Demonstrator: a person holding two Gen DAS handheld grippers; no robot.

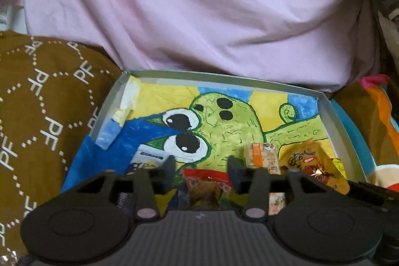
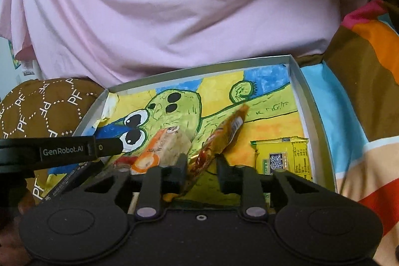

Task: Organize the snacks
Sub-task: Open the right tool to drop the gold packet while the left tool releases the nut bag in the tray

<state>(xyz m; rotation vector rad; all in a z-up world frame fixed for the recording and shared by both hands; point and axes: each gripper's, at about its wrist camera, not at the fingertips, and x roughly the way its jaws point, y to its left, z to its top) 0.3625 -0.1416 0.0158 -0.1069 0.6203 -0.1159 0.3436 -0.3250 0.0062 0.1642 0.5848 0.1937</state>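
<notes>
**Snack box check-in, both grippers parked over the tray**

Left wrist view first. The left gripper [image 1: 202,172] hangs low over a shallow grey box [image 1: 326,111] that has a kid-style painting [image 1: 224,121] of a green cactus guy with big eyes lining the bottom. Its jaws stand apart, and a red-topped snack packet [image 1: 207,185] lies right in the gap between them. As far as I can see the pads aren't pressing on it, there's clear space on both sides. Just past the right finger stands a small beige bar with an orange stripe [image 1: 261,153], and right of that an orange-brown sachet [image 1: 316,166]. On the left of the fingers there's a white and blue packet [image 1: 149,158], partly hidden. A pink cloth [image 1: 199,16] fills the whole background, with a brown cushion printed "PF" [image 1: 49,116] off to the left.

Right wrist view. The right gripper [image 2: 202,171] is also over the same box, jaws parted a bit. The orange-brown sachet [image 2: 222,138] sits tilted between them, one end up toward the cactus arm, lower end down by the left finger. It looks loose rather than squeezed, though it's blurry there. The beige bar [image 2: 162,148] leans just left of it. A yellow packet [image 2: 284,156] lies flat in the box's right corner, apart from the others. The black body of the other gripper pokes in from the left edge. A striped colourful fabric [image 2: 361,66] is on the right outside the box.
</notes>
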